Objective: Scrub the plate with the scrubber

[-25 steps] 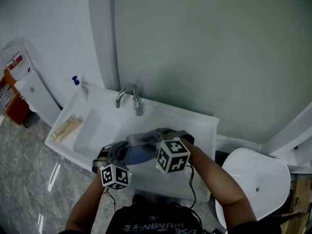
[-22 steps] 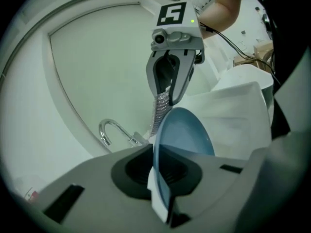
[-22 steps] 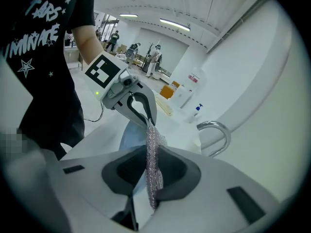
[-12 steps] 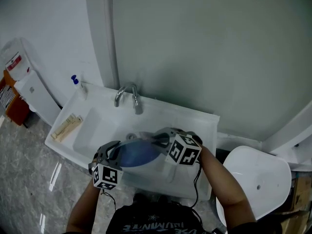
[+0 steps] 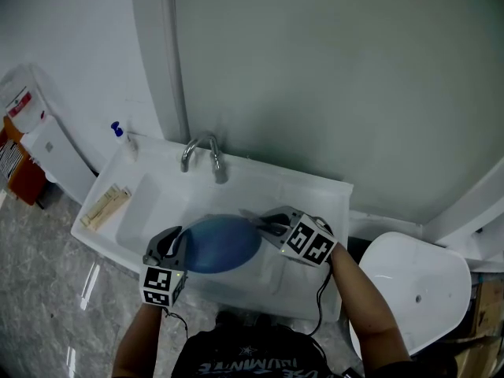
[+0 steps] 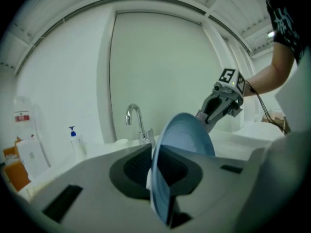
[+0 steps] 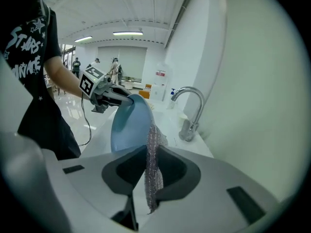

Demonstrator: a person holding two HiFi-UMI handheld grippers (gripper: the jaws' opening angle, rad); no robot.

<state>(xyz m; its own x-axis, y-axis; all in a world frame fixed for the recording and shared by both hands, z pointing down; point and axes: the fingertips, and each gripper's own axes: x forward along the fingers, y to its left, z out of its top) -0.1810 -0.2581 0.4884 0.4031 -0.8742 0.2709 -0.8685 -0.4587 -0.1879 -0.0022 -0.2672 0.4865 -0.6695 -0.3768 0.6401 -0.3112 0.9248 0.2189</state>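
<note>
Plate [image 5: 224, 242]: blue, round, shallow; held up over the sink [image 5: 150, 203] basin, tipped on edge rather than lying flat.
Plate surface: smooth and even in colour, no pattern; no food marks or suds to be seen, though perhaps only too dim in the head view to show them.
Scrubber [image 7: 154, 149]: silvery mesh pad, limp, hanging as a thin strip; right at the plate's rim on the side away from the left hand.
Contact: scrubber overlapping the rim in the right gripper view; touching or just short of it, cannot tell which.
Left claw [image 6: 160, 178]: jaws nearly together, pinched on the plate's near rim, plate standing edge-on between them.
Right claw [image 7: 151, 171]: jaws closed down on the scrubber, mesh sticking out above and below the grip.
Step in hand: by the look of it, scrubber brought to the plate, a stroke about to start or just started.
Next move: calls for laying the mesh flat on the plate's face and sweeping across it, with the left grip firm enough to stop the thin rim twisting.
Tap [image 5: 206, 156]: chrome, behind the plate; no running water visible.
Further out: soap bottle [image 5: 120, 136] with blue pump at the sink's back left corner; pale wooden sticks [image 5: 106, 205] on the left ledge.
</note>
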